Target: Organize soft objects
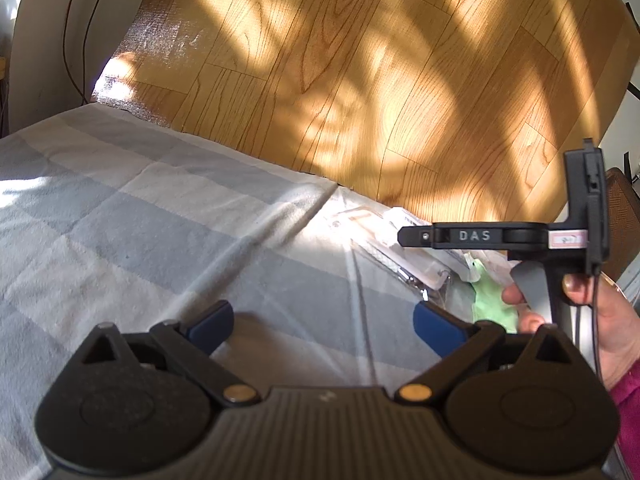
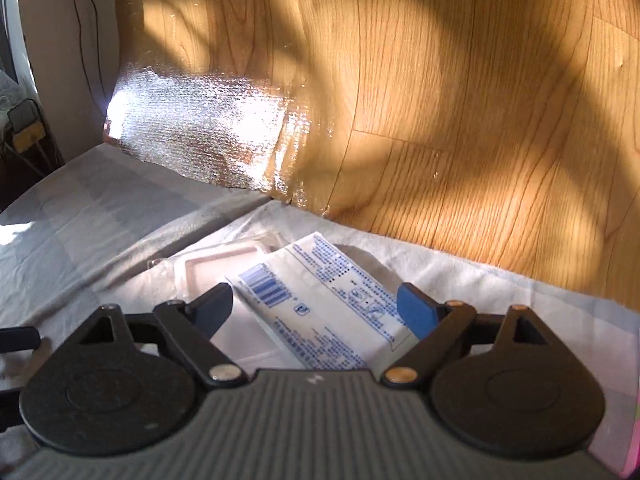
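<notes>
My left gripper [image 1: 323,326] is open and empty above a grey and white checked cloth [image 1: 120,216]. My right gripper [image 2: 316,308] is open, its blue fingertips [image 2: 416,312] either side of a white packet with blue print [image 2: 320,312], just above it. The packet lies partly on a clear plastic box [image 2: 216,264]. In the left wrist view the right gripper's black body [image 1: 520,236] is at the right, held by a hand, over the clear plastic box [image 1: 400,248] and a pale green soft item [image 1: 490,300].
A wood-grain panel [image 1: 360,80] rises behind the cloth, with a shiny silver patch [image 2: 200,120] at its lower left. Dark cables [image 1: 76,40] hang on the wall at the far left. A brown woven object [image 1: 622,216] stands at the right edge.
</notes>
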